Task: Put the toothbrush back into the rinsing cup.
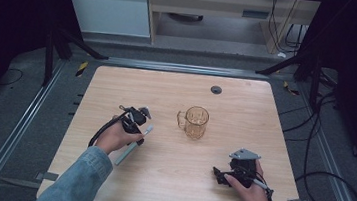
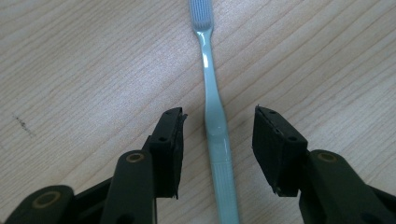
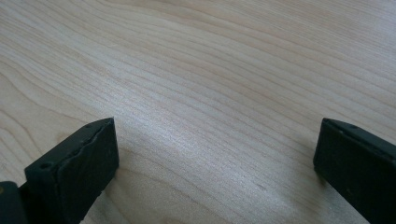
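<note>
Light wood-grain table (image 1: pixel 168 180), rounded corners, a small dark round cap (image 1: pixel 216 89) set near its far edge. Grey floor around it, metal rails at either side, black cables coiled at the right; pale cabinets seen beyond. Room edges are lost in darkness.

A clear glass mug (image 1: pixel 195 122) is stood upright near the table's middle, handle turned to the left.

A pale blue-green toothbrush (image 2: pixel 212 100) is laid flat on the wood. The left gripper (image 2: pixel 217 140) is held over it, jaws spread to either side of the handle, neither pad touching. In the high view the brush's middle is covered by the hand; its bristle detail is blurred.

The right gripper (image 1: pixel 222 177) is rested low at the near right, jaws wide apart, bare wood between them.
</note>
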A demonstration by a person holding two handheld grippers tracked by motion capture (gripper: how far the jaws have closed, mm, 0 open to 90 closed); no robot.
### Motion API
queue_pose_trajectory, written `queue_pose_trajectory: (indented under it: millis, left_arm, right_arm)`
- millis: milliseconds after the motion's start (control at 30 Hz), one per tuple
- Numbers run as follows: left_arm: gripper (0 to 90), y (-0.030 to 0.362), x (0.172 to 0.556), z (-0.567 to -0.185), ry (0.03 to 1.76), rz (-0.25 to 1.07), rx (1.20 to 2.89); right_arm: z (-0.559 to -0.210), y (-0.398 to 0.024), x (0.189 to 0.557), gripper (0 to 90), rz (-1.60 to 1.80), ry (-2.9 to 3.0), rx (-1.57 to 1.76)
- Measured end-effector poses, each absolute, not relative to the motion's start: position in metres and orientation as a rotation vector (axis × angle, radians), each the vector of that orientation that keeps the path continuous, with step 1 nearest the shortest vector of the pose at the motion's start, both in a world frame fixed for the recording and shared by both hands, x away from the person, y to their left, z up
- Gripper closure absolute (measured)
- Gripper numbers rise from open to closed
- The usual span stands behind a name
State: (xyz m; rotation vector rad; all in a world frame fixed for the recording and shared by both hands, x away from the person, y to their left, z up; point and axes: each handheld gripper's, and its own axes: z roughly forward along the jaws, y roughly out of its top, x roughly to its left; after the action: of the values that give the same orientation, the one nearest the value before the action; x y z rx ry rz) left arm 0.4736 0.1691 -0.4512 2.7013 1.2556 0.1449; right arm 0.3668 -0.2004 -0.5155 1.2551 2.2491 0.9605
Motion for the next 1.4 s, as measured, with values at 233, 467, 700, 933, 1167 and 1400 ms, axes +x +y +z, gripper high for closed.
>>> queue_pose_trajectory:
  millis: [233,467,700,933,1167,1400]
  left_arm:
    - [57.3,0.166,0.476,-0.455,1.248,0.115,2.724]
    - [59.7,0.166,0.478,-0.456,1.251,0.103,2.725]
    - [63.8,0.167,0.481,-0.459,1.267,0.094,2.725]
    - [67.3,0.167,0.484,-0.460,1.281,0.084,2.730]
    - [69.4,0.167,0.485,-0.463,1.287,0.084,2.735]
    - [70.1,0.167,0.486,-0.464,1.287,0.085,2.730]
  right_arm:
    - [-0.515,-0.200,0.366,0.4,0.968,2.250,1.281]
    - [-0.515,-0.200,0.366,0.4,0.968,2.250,1.282]
    - [-0.515,-0.200,0.366,0.4,0.968,2.250,1.281]
    - [-0.515,-0.200,0.366,0.4,0.968,2.250,1.282]
    - [-0.515,-0.200,0.366,0.5,0.970,2.249,1.282]
    - [-0.515,-0.200,0.366,0.6,0.969,2.247,1.285]
